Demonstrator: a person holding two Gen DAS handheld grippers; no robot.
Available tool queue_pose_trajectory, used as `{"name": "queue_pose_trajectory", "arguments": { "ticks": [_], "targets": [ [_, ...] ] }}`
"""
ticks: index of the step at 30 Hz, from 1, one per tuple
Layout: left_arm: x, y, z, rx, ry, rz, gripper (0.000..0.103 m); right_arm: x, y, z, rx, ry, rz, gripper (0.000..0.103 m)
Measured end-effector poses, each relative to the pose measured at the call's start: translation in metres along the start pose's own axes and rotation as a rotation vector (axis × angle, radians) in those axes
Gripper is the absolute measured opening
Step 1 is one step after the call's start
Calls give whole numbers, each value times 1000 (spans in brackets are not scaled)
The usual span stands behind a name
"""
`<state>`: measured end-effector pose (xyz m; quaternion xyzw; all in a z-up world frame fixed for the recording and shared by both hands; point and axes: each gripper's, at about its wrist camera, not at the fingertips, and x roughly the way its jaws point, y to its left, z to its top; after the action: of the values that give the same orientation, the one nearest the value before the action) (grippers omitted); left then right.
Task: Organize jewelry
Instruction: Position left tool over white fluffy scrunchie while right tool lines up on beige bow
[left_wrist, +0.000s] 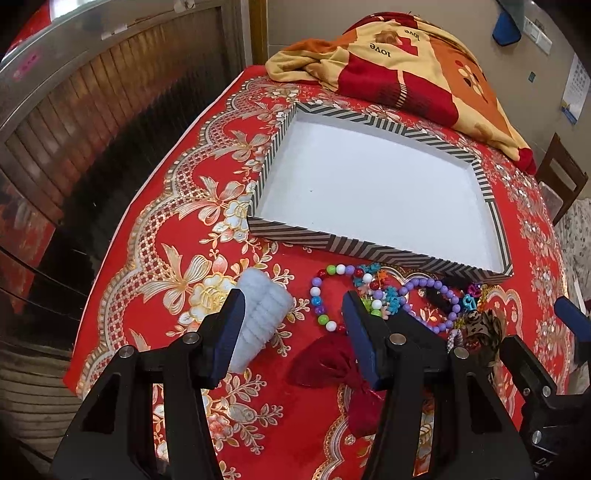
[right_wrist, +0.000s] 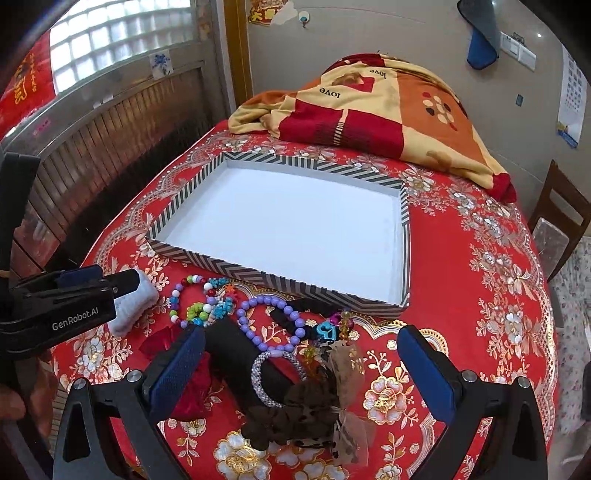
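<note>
— Are the grippers holding anything?
— No. The left gripper (left_wrist: 291, 332) and right gripper (right_wrist: 301, 369) both hang wide open over the jewelry pile (right_wrist: 258, 325), which lies on the red tablecloth (right_wrist: 480, 295) just before the striped tray (right_wrist: 280, 275).

Left claw (left_wrist: 293, 332) open above red bow (left_wrist: 325, 363); striped tray (left_wrist: 369, 249) beyond bracelets (left_wrist: 369, 295).

left gripper (left_wrist: 293, 328), right gripper (right_wrist: 301, 363), jaws apart
</note>
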<state>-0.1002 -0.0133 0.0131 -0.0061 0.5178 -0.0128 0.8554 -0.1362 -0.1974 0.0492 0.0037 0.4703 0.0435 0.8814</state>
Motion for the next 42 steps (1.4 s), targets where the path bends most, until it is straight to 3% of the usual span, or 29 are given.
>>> {"name": "queue_pose_trajectory", "arguments": {
  "ticks": [5,32,36,42],
  "targets": [
    [1,-1,1,3,5,-2,55,2,-2,-2,22,-14,44,103],
    [4,-6,-8,13,35,-20,55,5,-2,-10,-13,57,27,103],
    [4,-2,-10,6,52,-32,55,0,-10,-14,-4,60,50,103],
    [4,26,-16,-65,90,-56,55,-15,-48,-21,67,33,15,103]
  ]
}}
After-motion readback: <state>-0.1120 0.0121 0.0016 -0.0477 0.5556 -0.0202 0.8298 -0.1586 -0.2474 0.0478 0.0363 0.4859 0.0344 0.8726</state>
